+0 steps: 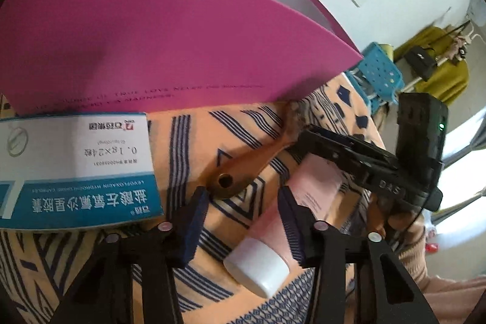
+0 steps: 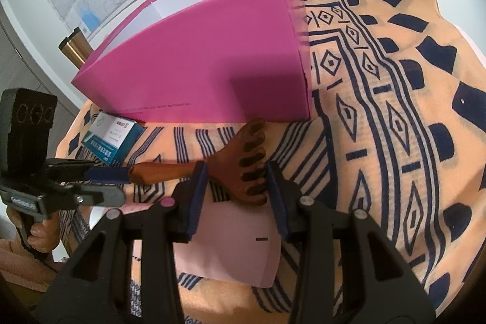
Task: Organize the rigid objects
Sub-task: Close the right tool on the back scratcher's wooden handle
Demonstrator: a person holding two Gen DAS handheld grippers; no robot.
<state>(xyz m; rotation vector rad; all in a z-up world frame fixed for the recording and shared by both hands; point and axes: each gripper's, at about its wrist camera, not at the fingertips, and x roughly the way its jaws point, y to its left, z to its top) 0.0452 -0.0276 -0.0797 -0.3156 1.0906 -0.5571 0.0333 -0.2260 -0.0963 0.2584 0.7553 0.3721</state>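
Two grippers are held over a patterned cloth (image 2: pixel 379 111) on the surface. The wooden comb (image 2: pixel 243 166) lies on the cloth, just in front of the big pink box (image 2: pixel 212 66). The comb's toothed head is seen between the jaws of the right gripper (image 2: pixel 237 196), and it seems to be pinched by them on both sides. The left gripper (image 1: pixel 243 220) is kept by the comb's handle end. Its jaws are set fairly narrow, but nothing is squeezed by them yet. A pink tube (image 2: pixel 231 245) with a white cap lies under both grippers. A medicine box (image 1: pixel 76 166) rests against the pink box.

The comb is likely being picked up to be put away. Next, it should be lifted clear of the tube and carried over the box wall. The grip must be kept firm so the comb is not dropped.
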